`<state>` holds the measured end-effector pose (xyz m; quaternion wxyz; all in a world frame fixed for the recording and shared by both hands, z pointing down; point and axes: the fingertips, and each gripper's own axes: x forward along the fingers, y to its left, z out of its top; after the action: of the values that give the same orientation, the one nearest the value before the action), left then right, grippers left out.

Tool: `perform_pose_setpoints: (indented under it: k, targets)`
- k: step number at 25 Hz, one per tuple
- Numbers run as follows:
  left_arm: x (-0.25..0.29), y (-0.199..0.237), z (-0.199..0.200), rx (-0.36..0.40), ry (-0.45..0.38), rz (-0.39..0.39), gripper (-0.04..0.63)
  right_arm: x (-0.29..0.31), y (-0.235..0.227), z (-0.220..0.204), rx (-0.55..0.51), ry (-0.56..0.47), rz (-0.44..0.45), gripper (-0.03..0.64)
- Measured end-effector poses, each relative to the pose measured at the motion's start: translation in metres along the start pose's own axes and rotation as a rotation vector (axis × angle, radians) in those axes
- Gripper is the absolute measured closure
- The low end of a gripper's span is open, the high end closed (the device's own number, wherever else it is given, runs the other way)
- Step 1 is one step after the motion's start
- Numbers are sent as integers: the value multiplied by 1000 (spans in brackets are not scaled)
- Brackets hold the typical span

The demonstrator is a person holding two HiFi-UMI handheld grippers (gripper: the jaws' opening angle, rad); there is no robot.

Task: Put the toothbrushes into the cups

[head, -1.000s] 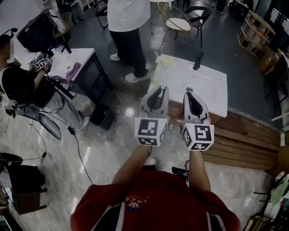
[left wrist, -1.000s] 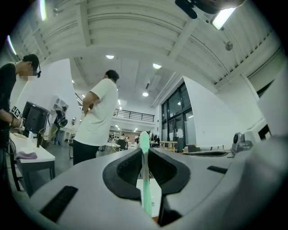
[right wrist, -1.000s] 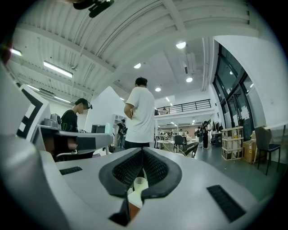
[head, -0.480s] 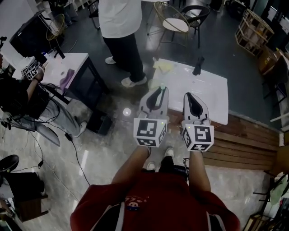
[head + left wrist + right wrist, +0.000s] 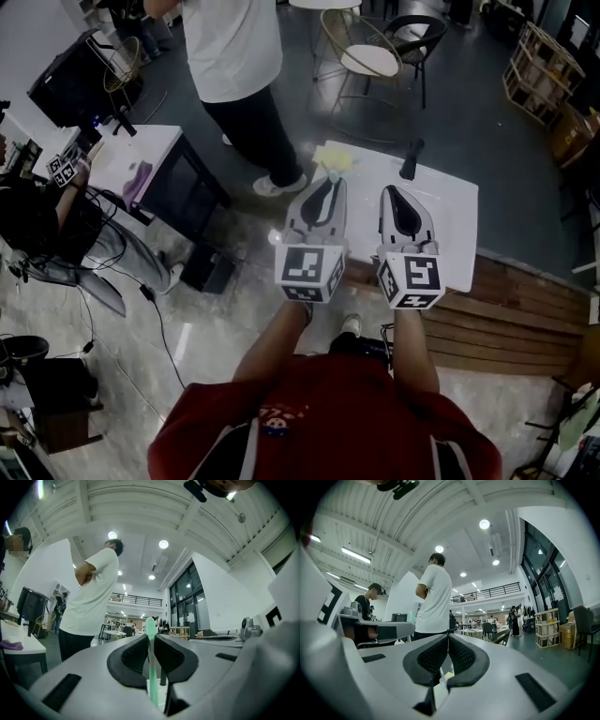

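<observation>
In the head view I hold both grippers side by side at chest height, pointing level toward a white table (image 5: 448, 202). My left gripper (image 5: 327, 180) is shut on a pale green toothbrush (image 5: 151, 658), which stands upright between the pads with its head poking above them. The right gripper (image 5: 388, 191) has its jaws closed together at the tips. A thin dark stick (image 5: 428, 700), seemingly another toothbrush, runs down from between them. No cup can be made out in any view.
On the white table lie a yellow cloth (image 5: 336, 157) and an upright black object (image 5: 410, 157). A person in a white shirt (image 5: 234, 56) stands left of the table. A desk with a seated person (image 5: 141, 159) is further left, and wooden decking (image 5: 525, 309) lies to the right.
I have walked forward, so the white table is nearer and both grippers now reach over its near edge. The grips look unchanged.
</observation>
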<state>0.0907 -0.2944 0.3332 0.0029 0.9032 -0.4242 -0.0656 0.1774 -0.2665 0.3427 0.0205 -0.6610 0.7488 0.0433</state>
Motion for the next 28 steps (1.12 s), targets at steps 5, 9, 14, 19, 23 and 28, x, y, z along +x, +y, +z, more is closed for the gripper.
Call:
perform_pose_setpoints:
  k: [5, 9, 14, 19, 23, 28]
  targets:
    - [45, -12, 1, 14, 6, 14, 534, 22, -44, 0, 8, 0, 1, 588]
    - [74, -21, -4, 39, 10, 21, 534, 33, -76, -7, 24, 2, -11, 588]
    - [97, -24, -11, 40, 22, 26, 534, 45, -96, -17, 44, 14, -8, 588]
    - [114, -14, -11, 33, 19, 12, 534, 64, -102, -22, 39, 27, -18, 588]
    - [119, 5, -9, 23, 12, 4, 534, 83, -85, -23, 26, 39, -13, 588]
    - [122, 21, -12, 11, 14, 4, 534, 98, -78, -24, 4, 42, -22, 588]
